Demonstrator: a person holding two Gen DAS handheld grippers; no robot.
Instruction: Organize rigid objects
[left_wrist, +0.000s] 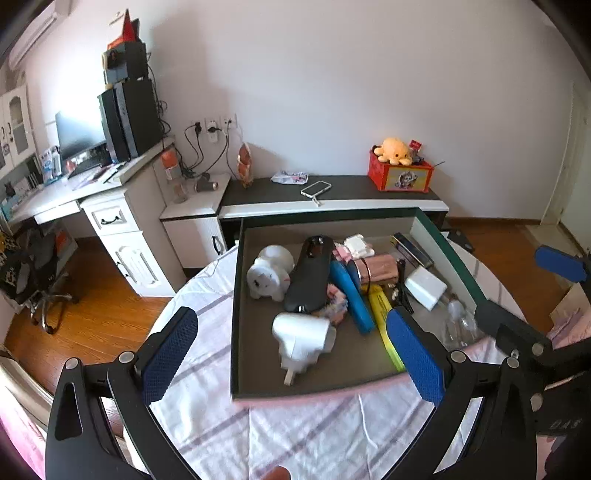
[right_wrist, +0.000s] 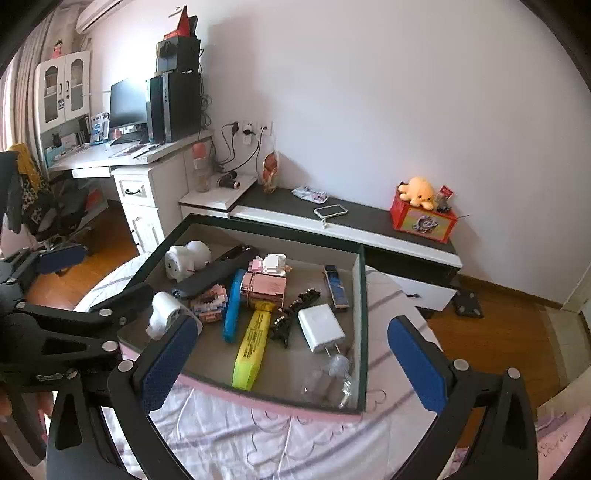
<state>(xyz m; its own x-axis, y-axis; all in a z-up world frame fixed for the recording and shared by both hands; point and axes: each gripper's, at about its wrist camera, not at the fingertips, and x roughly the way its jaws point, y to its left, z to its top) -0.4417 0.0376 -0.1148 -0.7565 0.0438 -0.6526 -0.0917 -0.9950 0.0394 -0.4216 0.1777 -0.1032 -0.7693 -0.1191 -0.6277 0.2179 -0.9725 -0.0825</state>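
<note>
A shallow dark-rimmed tray (left_wrist: 236, 295) (right_wrist: 364, 332) sits on a cloth-covered round table. It holds a white piggy bank (left_wrist: 267, 273) (right_wrist: 184, 258), a long black case (left_wrist: 308, 275) (right_wrist: 218, 271), a white plug adapter (left_wrist: 303, 341) (right_wrist: 164, 312), a blue tube (left_wrist: 351, 295) (right_wrist: 232, 306), a yellow highlighter (left_wrist: 386, 325) (right_wrist: 253, 341), a white charger (left_wrist: 424, 288) (right_wrist: 321, 326), a pink box (right_wrist: 264, 286) and a clear bottle (right_wrist: 328, 374). My left gripper (left_wrist: 291, 354) is open, hovering over the tray's near edge. My right gripper (right_wrist: 291, 363) is open above the tray's front.
A striped white cloth (left_wrist: 295, 424) covers the table. Behind stands a low dark-topped cabinet (left_wrist: 332, 192) with a phone (left_wrist: 316, 188) and a red box with a yellow plush (left_wrist: 400, 170). A white desk with computer (left_wrist: 122, 122) stands at left. Wooden floor surrounds.
</note>
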